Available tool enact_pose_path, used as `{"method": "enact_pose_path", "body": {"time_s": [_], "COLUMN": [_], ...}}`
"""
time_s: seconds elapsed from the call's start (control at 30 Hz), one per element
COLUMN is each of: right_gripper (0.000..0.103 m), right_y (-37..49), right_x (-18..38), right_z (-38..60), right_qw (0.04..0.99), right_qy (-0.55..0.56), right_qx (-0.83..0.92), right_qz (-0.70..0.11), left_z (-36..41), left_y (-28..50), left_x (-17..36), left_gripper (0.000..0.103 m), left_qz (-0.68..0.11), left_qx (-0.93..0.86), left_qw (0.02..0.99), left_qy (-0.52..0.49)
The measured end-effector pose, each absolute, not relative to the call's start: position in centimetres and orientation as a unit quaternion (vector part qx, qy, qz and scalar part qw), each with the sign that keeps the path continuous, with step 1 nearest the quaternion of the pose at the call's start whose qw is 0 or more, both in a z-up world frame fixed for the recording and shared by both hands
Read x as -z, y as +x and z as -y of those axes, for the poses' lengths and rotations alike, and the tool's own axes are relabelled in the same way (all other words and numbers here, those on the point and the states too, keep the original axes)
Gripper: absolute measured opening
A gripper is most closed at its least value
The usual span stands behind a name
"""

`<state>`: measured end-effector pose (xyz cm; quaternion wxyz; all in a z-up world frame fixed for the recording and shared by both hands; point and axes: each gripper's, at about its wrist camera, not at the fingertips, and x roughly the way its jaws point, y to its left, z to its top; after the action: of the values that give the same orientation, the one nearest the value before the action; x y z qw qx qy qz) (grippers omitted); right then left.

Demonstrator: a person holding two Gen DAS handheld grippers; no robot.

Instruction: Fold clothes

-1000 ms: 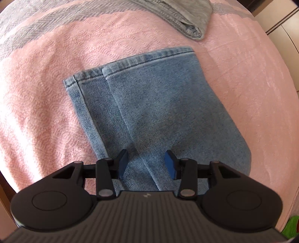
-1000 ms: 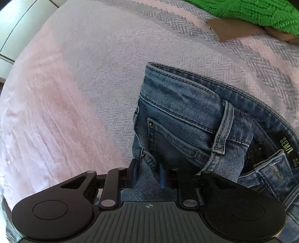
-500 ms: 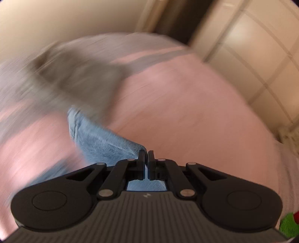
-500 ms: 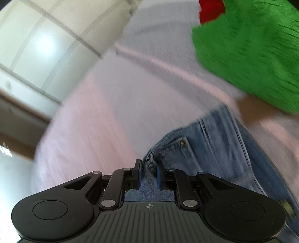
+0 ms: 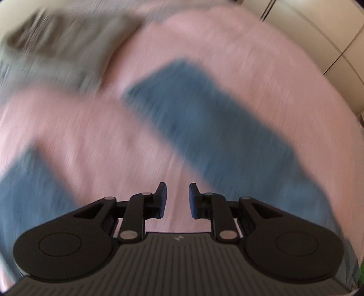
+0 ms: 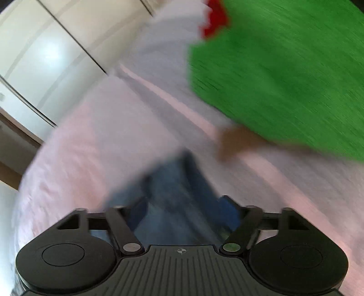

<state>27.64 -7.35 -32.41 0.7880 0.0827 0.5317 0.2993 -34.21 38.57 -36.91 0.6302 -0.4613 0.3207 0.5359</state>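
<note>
Hovering over the pink bed (image 5: 227,57), left gripper (image 5: 177,198) and right gripper (image 6: 182,211), jaws apart, hold nothing; blurred jeans (image 5: 216,127) lie loose below, likely free for regrasping.

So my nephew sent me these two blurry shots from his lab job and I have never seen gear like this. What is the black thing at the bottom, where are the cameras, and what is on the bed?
The black shape at the bottom of each picture is a hand-held tool with two fingers, one carried in each of a person's hands. A wide-angle camera sits on each tool and looks forward along its fingers, so one picture comes from the left hand and the other from the right.

The left gripper is open and holds nothing. Beyond it lie blue jeans on a pink bedspread, with a grey garment further back.

The right gripper is open too, its fingers spread on either side of the jeans' denim without pinching it. Behind lie a green knit and something red.

Both pictures are smeared because the hands are moving fast.
</note>
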Motion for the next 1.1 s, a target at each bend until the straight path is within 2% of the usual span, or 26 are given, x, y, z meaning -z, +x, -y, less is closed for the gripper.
{"method": "enact_pose_path", "body": {"time_s": [0.13, 0.2, 0.27, 0.37, 0.67, 0.7, 0.73, 0.77, 0.8, 0.83, 0.97, 1.1], "right_gripper": [0.069, 0.069, 0.069, 0.070, 0.070, 0.070, 0.069, 0.069, 0.039, 0.015, 0.011, 0.011], "right_y": [25.7, 24.6, 23.7, 22.0, 19.1, 19.1, 19.0, 19.0, 19.0, 19.0, 18.4, 17.5], "right_x": [33.6, 33.9, 34.2, 35.1, 36.8, 37.2, 37.6, 38.0, 38.3, 38.4, 36.1, 35.0], "right_z": [12.6, 15.1, 17.7, 21.3, 24.4, 24.4, 24.4, 24.1, 23.7, 23.3, 21.9, 22.7], "right_qw": [0.781, 0.778, 0.774, 0.761, 0.731, 0.727, 0.726, 0.728, 0.731, 0.735, 0.767, 0.765], "right_qy": [0.056, 0.069, 0.087, 0.145, 0.270, 0.281, 0.287, 0.288, 0.288, 0.282, 0.232, 0.227], "right_qx": [-0.276, -0.252, -0.229, -0.195, -0.176, -0.176, -0.173, -0.170, -0.168, -0.168, -0.193, -0.208], "right_qz": [-0.558, -0.572, -0.584, -0.602, -0.602, -0.601, -0.601, -0.598, -0.595, -0.593, -0.567, -0.566], "left_z": [-32.2, -30.3, -28.7, -27.3, -28.6, -29.1, -29.5, -29.9, -30.0, -29.9, -27.8, -24.8], "left_y": [-38.1, -39.9, -42.1, -45.0, -49.2, -49.1, -48.7, -48.4, -48.0, -47.8, -48.1, -49.2], "left_x": [37.4, 36.7, 35.9, 35.0, 37.8, 38.1, 38.4, 38.6, 38.3, 37.6, 34.0, 30.0], "left_gripper": [0.019, 0.024, 0.035, 0.041, 0.044, 0.044, 0.038, 0.016, 0.005, 0.005, 0.006, 0.006], "left_qz": [-0.328, -0.330, -0.327, -0.313, -0.273, -0.275, -0.279, -0.284, -0.286, -0.288, -0.290, -0.291], "left_qx": [-0.550, -0.567, -0.589, -0.619, -0.669, -0.670, -0.669, -0.669, -0.669, -0.670, -0.682, -0.696], "left_qw": [0.591, 0.574, 0.555, 0.525, 0.479, 0.484, 0.494, 0.503, 0.512, 0.521, 0.551, 0.577], "left_qy": [-0.490, -0.490, -0.489, -0.493, -0.499, -0.491, -0.480, -0.469, -0.457, -0.444, -0.383, -0.314]}}
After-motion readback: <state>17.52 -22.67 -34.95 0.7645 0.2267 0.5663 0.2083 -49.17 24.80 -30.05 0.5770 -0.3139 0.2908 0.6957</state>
